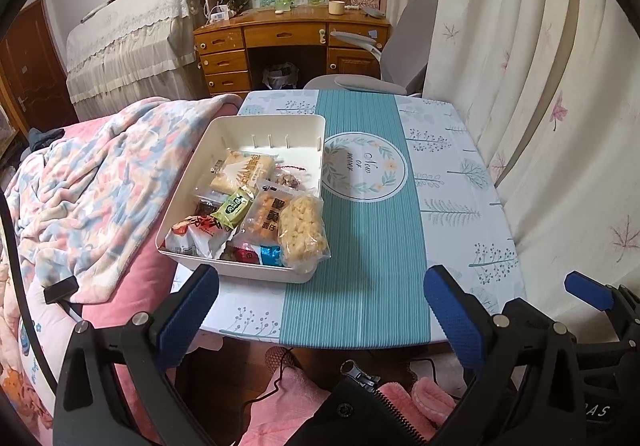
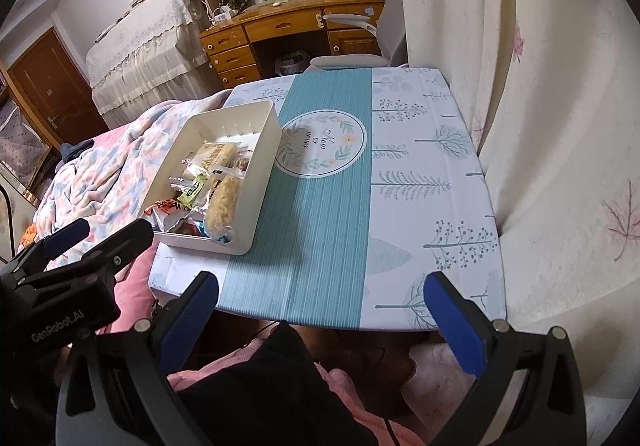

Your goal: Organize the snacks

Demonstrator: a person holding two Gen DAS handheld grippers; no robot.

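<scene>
White plastic rectangular bin [image 1: 256,134] full of wrapped snacks [image 1: 256,214] sits at the worktop's [image 1: 352,286] left edge in the left wrist view, beside the floral blanket [image 1: 100,186]; the left hand-held gripper [image 1: 320,310] gapes empty. Right wrist view shows broad bare tablecloth rightward; the right hand-held gripper [image 2: 320,314] is wide apart, empty.

Tree-print tablecloth [image 1: 460,182], floral blanket [image 1: 100,198], wooden desk [image 1: 288,34], grey chair [image 1: 404,42], curtains [image 1: 540,66]
</scene>
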